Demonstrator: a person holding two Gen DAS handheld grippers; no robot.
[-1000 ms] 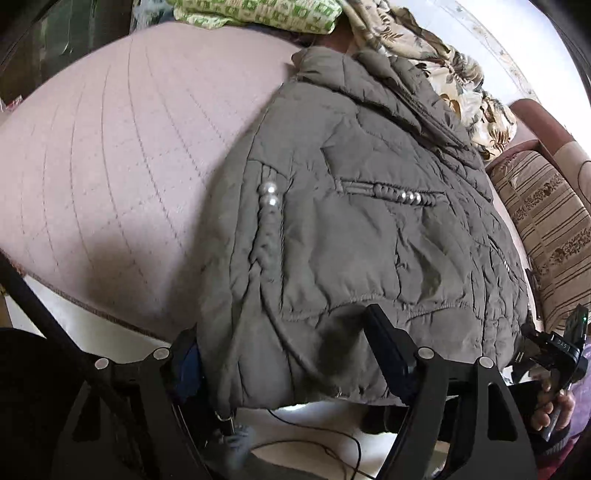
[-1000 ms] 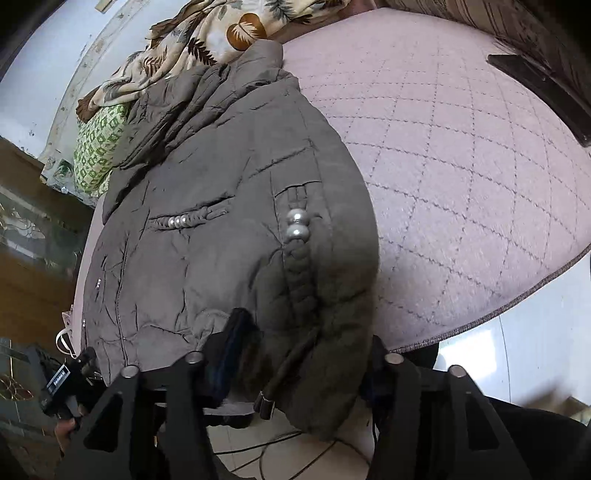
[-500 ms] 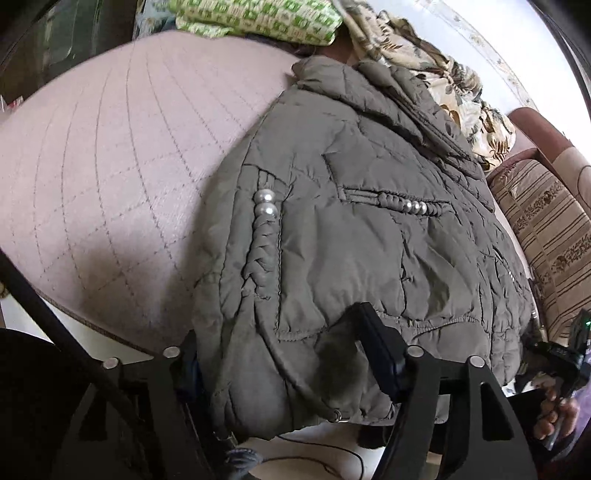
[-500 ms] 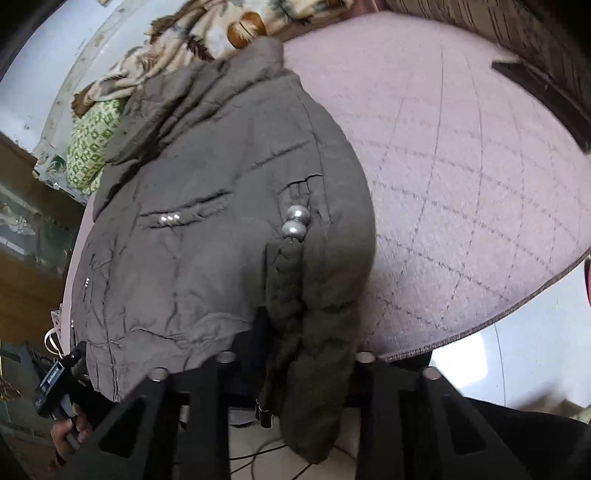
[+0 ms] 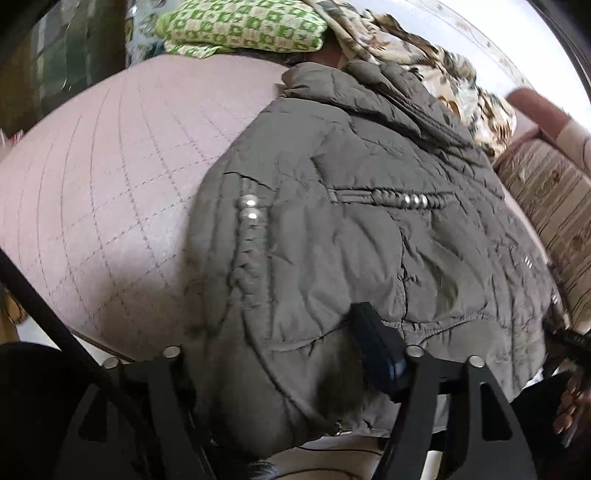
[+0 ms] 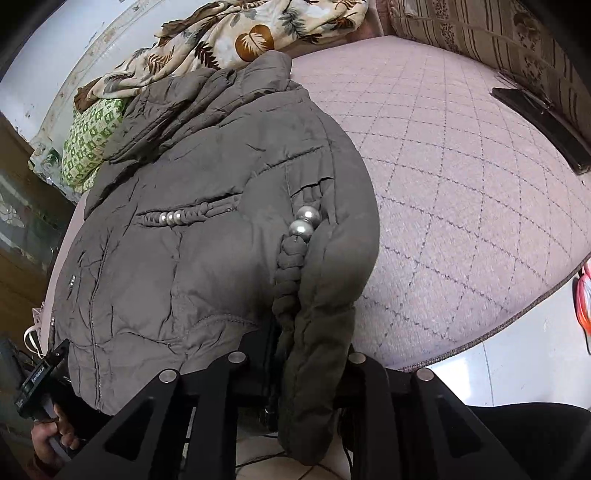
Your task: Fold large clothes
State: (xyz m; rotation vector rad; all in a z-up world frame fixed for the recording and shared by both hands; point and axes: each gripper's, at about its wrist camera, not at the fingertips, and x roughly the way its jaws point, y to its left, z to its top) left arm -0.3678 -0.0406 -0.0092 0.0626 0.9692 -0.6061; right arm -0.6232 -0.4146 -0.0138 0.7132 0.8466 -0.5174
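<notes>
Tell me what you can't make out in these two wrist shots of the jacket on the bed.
- Left wrist view: the left gripper has its left finger buried under the jacket hem, so its grip is unclear.
- Right wrist view: the right gripper has both fingertips covered by the hanging hem.
- Both views: the jacket's underside and sleeves are hidden.
- Right wrist view: a dark flat object on the bed, too small to identify.

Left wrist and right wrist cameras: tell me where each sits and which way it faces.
Left wrist: on the left tool, looking up the grey puffer jacket toward its collar; its black fingers and the other hand show.
Right wrist: on the right tool, same direction; tool frame and other hand show.
Shared: jacket, pink quilted mattress, leaf-print blanket.
</notes>
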